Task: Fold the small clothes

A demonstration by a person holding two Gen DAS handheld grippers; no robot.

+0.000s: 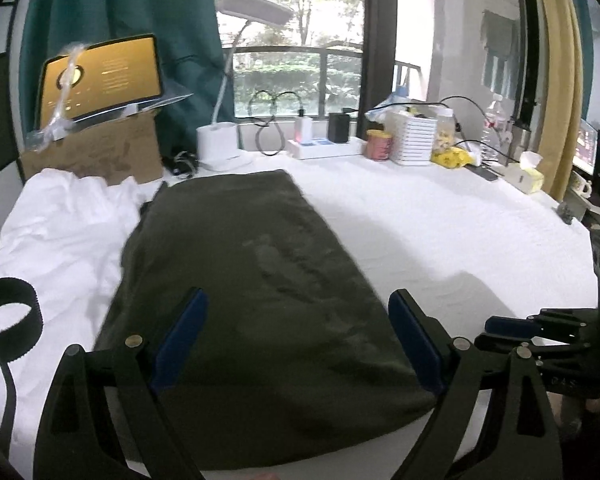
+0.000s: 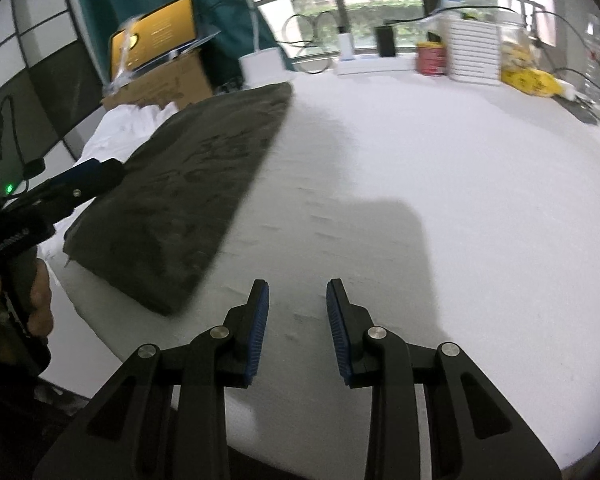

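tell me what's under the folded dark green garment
The folded dark green garment lies on the white table cover, and its left edge overlaps the crumpled white clothes. Whatever sits beneath its middle is covered and cannot be seen.

cloth: dark green garment (image 1: 256,280), folded into a long flat strip
spot: lies on white table (image 1: 440,232), left side
white pile (image 1: 60,224): crumpled, touching cloth's left edge
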